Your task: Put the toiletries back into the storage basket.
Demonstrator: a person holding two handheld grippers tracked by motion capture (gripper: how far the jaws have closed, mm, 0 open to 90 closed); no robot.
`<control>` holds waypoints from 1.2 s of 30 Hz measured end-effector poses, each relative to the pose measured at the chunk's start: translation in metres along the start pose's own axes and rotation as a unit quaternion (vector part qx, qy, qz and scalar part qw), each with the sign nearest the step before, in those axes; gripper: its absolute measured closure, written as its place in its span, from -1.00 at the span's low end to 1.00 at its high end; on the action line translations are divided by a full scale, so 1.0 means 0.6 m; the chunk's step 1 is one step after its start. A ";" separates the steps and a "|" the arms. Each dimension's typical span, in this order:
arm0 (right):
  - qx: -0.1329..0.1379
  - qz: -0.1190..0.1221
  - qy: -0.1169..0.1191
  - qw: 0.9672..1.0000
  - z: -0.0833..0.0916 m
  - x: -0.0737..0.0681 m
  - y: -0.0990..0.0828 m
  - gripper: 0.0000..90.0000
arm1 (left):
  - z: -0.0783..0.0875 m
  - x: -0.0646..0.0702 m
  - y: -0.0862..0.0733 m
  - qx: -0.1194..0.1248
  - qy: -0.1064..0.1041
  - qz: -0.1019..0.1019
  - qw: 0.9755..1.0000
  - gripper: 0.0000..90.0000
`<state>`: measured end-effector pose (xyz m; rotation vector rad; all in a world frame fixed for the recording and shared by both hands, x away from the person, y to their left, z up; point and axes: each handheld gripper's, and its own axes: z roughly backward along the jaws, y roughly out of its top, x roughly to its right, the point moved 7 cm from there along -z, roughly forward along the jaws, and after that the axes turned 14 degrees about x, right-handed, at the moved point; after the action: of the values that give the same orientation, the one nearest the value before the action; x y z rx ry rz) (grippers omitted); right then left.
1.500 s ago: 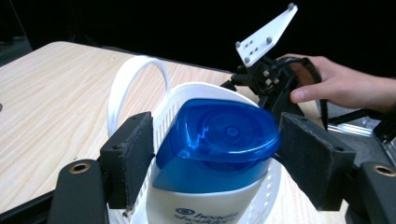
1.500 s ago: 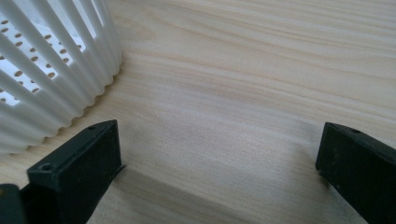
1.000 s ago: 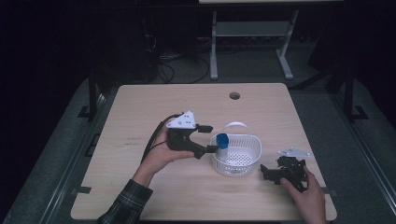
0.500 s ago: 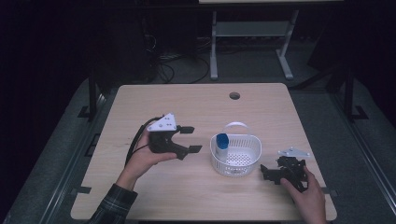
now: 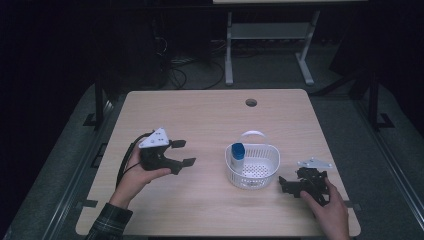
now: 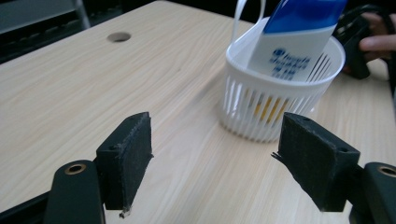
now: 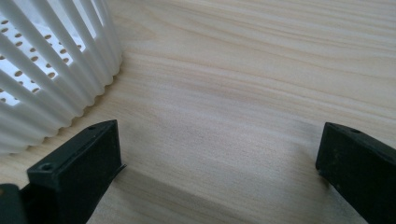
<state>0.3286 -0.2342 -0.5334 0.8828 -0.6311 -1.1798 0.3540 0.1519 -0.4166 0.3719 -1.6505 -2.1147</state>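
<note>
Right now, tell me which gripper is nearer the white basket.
Right. The right gripper rests on the table just beside the basket, by its lower right wall. The left gripper is held well off to the basket's left, open and pointing toward it.

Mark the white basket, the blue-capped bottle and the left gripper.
white basket (image 5: 260,176), high view, front wall.
blue-capped bottle (image 5: 238,150), high view, blue cap.
left gripper (image 5: 183,152), high view, midway between its open fingertips.

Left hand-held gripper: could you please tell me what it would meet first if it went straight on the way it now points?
Most likely the white basket, which stands ahead of the open left hand-held gripper with bare table between; the blue and white bottle stands inside it. Depth is hard to judge.
</note>
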 end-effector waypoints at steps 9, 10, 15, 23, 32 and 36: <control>0.000 0.000 0.000 1.000 0.000 0.000 0.000 -1.00 | 0.037 -0.020 -0.042 -0.023 0.037 0.009 0.999 -0.43; 0.000 0.000 0.000 1.000 0.000 0.000 0.000 -1.00 | 0.042 -0.023 -0.046 -0.025 0.040 0.010 0.999 -0.43; 0.000 0.000 0.000 1.000 0.000 0.000 0.000 -1.00 | 0.063 -0.036 -0.072 -0.046 0.069 0.007 0.996 -0.43; 0.000 0.000 0.000 1.000 0.000 0.000 0.000 -1.00 | 0.097 -0.051 -0.111 -0.072 0.104 0.018 0.992 -0.46; 0.000 0.000 0.000 1.000 0.000 0.000 0.000 -1.00 | 0.132 -0.066 -0.153 -0.114 0.139 0.031 0.983 -0.49; 0.000 0.000 0.000 1.000 0.000 0.000 0.000 -1.00 | 0.141 -0.069 -0.173 -0.138 0.149 0.035 0.979 -0.49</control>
<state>0.3286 -0.2342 -0.5335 0.8828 -0.6311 -1.1795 0.3336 0.2643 -0.4974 0.5045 -1.1681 -2.0812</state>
